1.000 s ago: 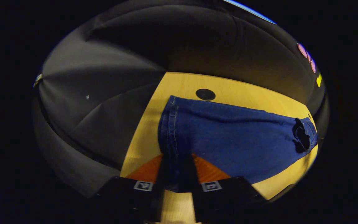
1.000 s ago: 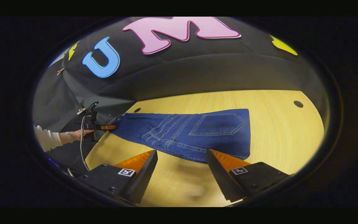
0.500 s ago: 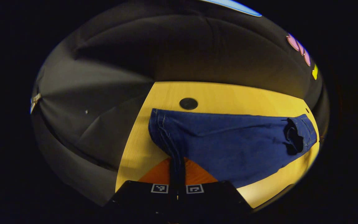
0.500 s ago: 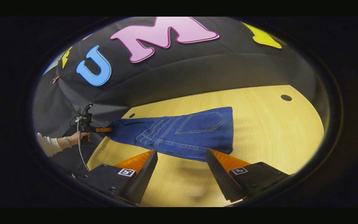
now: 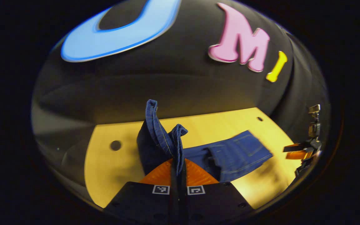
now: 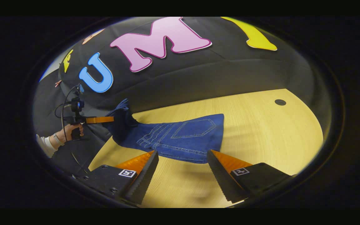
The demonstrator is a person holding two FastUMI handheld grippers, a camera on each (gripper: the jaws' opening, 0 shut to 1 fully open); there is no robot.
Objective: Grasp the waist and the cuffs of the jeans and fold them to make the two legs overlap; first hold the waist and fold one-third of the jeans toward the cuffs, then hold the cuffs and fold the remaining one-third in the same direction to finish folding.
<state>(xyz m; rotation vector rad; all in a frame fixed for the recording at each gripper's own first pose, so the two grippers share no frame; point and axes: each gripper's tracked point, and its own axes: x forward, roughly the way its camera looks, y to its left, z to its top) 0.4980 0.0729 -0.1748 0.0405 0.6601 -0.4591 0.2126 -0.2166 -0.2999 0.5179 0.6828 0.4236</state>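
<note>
One pair of jeans (image 6: 180, 139) lies on one wooden table (image 6: 270, 131), with two grippers at work. No containers stand on the table; two small dark round holes are set in its top, one (image 6: 280, 102) beyond the waist end of the jeans and one (image 5: 115, 145) beside the cuff end.

The left gripper (image 5: 178, 175) has its two orange fingers pressed together on the cuffs (image 5: 162, 131) — a narrow band of doubled denim runs up between them and stands above the fingertips in two hemmed flaps. In the right gripper view this same gripper (image 6: 100, 119) is seen from the side, held by a hand (image 6: 70, 130) in a white sleeve, and the cuff end is lifted clear of the table in a dark bunch at its tip.

The right gripper (image 6: 181, 170) hangs just above the table near the waist edge of the jeans, fingers spread wide apart with nothing between them. In the left gripper view it (image 5: 295, 150) shows small, beyond the waist end.

The jeans are dark blue denim with pale contrast stitching, the two legs already lying one over the other. The waist end rests flat on the table, a back pocket (image 6: 195, 127) facing up; from there the cloth narrows and rises toward the held cuffs — so the garment slopes upward from waist to cuff.
</note>
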